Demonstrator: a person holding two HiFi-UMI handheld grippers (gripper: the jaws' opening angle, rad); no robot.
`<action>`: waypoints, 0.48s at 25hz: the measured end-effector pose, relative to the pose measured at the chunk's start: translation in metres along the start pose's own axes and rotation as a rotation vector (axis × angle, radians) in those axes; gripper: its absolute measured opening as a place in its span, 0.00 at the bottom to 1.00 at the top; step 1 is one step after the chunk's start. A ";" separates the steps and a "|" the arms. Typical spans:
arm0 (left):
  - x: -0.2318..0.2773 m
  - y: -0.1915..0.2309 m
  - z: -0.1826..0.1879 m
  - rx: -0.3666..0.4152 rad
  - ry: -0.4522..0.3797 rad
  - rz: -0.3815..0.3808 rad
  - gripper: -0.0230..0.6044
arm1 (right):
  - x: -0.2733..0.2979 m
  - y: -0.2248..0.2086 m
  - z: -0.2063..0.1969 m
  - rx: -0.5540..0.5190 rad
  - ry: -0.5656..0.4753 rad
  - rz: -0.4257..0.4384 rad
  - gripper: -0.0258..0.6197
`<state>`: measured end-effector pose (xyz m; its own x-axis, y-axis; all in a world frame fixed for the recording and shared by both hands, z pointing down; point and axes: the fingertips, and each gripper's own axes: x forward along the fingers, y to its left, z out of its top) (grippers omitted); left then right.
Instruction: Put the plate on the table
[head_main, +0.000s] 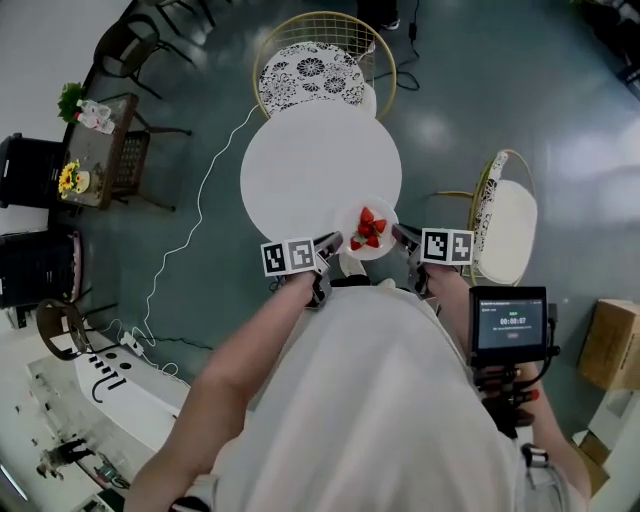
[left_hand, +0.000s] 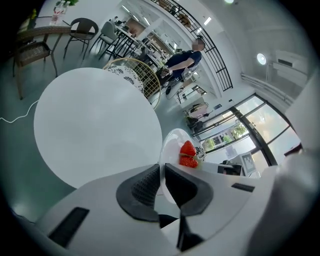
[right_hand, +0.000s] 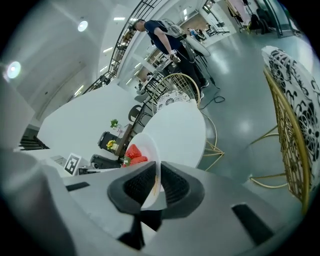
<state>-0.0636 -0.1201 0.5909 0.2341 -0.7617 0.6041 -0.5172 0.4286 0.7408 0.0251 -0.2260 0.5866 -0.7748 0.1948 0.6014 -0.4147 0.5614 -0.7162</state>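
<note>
A small white plate (head_main: 367, 232) with red strawberries (head_main: 368, 229) hangs over the near edge of the round white table (head_main: 310, 165). My left gripper (head_main: 333, 250) is shut on the plate's left rim and my right gripper (head_main: 402, 238) is shut on its right rim. In the left gripper view the plate (left_hand: 172, 150) stands edge-on between the jaws, strawberries (left_hand: 188, 154) beyond, my left gripper (left_hand: 162, 182) clamped on it. In the right gripper view the plate (right_hand: 145, 150) rim is pinched by my right gripper (right_hand: 157, 186), strawberries (right_hand: 134, 154) to the left.
A gold wire chair with a patterned cushion (head_main: 318, 70) stands at the table's far side and a second chair (head_main: 505, 215) at its right. A white cable (head_main: 190, 235) trails over the floor at left. A person (right_hand: 167, 37) stands in the background.
</note>
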 end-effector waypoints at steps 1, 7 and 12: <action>-0.001 0.002 0.004 -0.008 -0.005 -0.003 0.10 | 0.004 0.002 0.005 -0.008 0.006 -0.004 0.10; -0.010 0.029 0.036 -0.042 -0.047 -0.013 0.10 | 0.042 0.019 0.027 -0.052 0.034 -0.010 0.10; -0.022 0.044 0.048 -0.068 -0.072 0.005 0.10 | 0.063 0.031 0.032 -0.065 0.073 -0.010 0.10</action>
<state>-0.1309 -0.1082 0.5964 0.1708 -0.7911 0.5874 -0.4605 0.4629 0.7574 -0.0523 -0.2220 0.5910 -0.7333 0.2456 0.6340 -0.3881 0.6144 -0.6869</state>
